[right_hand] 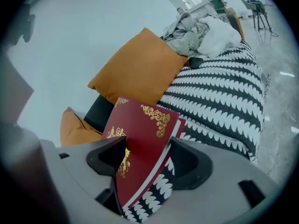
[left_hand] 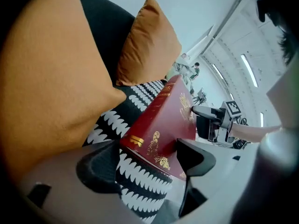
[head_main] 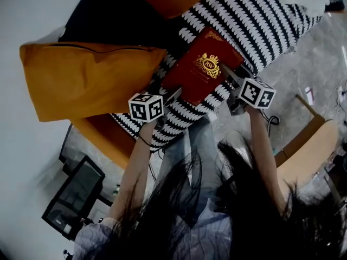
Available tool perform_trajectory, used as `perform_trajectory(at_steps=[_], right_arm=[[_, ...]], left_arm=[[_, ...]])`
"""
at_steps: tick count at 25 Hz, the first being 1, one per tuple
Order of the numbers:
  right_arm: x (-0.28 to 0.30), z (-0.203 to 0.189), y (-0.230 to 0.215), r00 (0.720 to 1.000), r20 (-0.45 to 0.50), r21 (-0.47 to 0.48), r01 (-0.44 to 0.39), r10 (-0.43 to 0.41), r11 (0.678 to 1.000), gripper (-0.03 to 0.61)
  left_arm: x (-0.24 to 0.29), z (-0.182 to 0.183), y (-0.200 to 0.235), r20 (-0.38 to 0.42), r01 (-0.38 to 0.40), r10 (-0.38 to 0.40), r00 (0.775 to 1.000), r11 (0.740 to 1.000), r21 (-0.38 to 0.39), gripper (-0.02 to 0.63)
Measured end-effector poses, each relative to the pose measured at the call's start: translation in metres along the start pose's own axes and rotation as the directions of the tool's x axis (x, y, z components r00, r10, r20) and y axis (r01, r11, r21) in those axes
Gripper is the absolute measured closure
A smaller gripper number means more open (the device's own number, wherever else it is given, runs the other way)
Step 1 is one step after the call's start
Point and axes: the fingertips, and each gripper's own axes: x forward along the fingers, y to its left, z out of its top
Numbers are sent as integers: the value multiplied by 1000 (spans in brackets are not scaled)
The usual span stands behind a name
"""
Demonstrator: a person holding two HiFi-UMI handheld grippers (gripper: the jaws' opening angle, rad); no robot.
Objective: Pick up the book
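Note:
A dark red book (head_main: 201,65) with gold ornament lies tilted over a black-and-white patterned blanket (head_main: 255,20). My left gripper (head_main: 173,94) holds its near-left corner, and my right gripper (head_main: 229,72) holds its right edge. In the left gripper view the book's spine corner (left_hand: 152,141) sits wedged between both jaws of the left gripper (left_hand: 147,149), and the right gripper (left_hand: 212,121) shows at the far side. In the right gripper view the book (right_hand: 140,134) stands tilted between the jaws of the right gripper (right_hand: 147,148), one jaw on the cover, the other at the page edge.
A large orange cushion (head_main: 87,77) lies just left of the book and a second orange cushion (right_hand: 140,71) behind it. Crumpled clothes (right_hand: 198,31) pile at the blanket's far end. A cardboard box (head_main: 312,140) and a dark screen (head_main: 73,199) stand on the floor.

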Motion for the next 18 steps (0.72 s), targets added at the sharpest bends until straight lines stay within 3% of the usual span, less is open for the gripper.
perform_trajectory(at_steps=[8,13,18], right_arm=[[-60,12,64,995,92,-97,-34,43,995,261],[-96,16,97,989,137,-116,-38,54,993,261],[-130,10,126,986,162,-129,-24,45,991,262]], left_arm=[[-64,12,-38,83,1,-8,996,996,85,241],[-101,20,-62,132,-6,-14,991,989,144,241],[-137,12,-83,162,9,-34,986,988,156,241]])
